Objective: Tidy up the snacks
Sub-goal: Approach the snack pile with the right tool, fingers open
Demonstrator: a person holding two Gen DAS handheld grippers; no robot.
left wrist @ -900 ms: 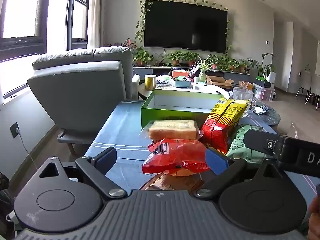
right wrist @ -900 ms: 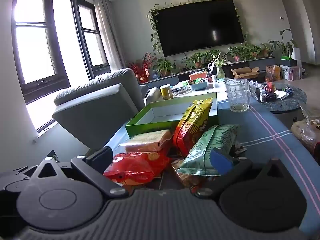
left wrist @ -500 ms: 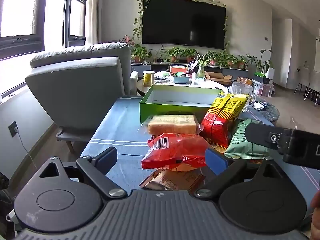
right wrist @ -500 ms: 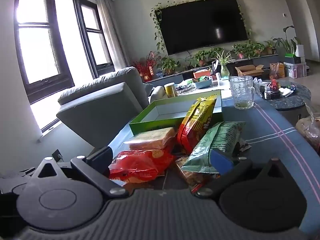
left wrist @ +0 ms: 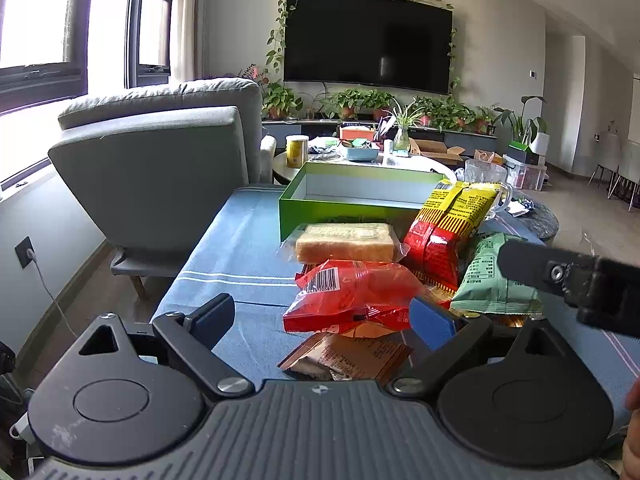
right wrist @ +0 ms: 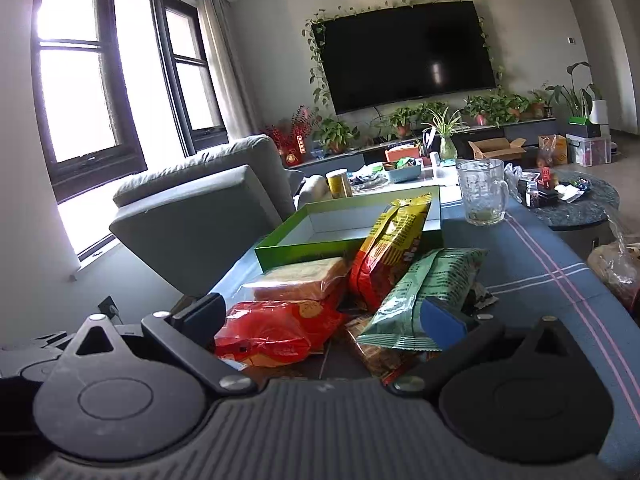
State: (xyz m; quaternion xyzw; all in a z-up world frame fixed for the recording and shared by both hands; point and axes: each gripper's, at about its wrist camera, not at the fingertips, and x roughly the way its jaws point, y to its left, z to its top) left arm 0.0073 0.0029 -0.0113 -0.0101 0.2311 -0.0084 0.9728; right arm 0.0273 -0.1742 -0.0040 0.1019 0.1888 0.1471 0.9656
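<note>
Both grippers, left (left wrist: 324, 314) and right (right wrist: 320, 316), gape wide and empty before the snack pile (left wrist: 360, 280)

A living room in daylight: tall dark-framed windows (right wrist: 100, 92) on the left glare white, with a pale curtain (right wrist: 218, 60) beside them. A grey armchair (left wrist: 160, 168) stands under the windows, its back toward the blue striped tablecloth (left wrist: 240, 248). On the far light-grey wall hangs a large black television (right wrist: 408, 52), ringed by a trailing vine (right wrist: 316, 60). Below it a low cabinet (right wrist: 520, 128) carries a row of potted plants (left wrist: 360, 102) (mostly green, one red spray at the left end). An open cardboard box (right wrist: 496, 148) sits nearby; the floor (left wrist: 80, 300) is wood-toned, and a wall socket (left wrist: 26, 252) has a cable plugged in
</note>
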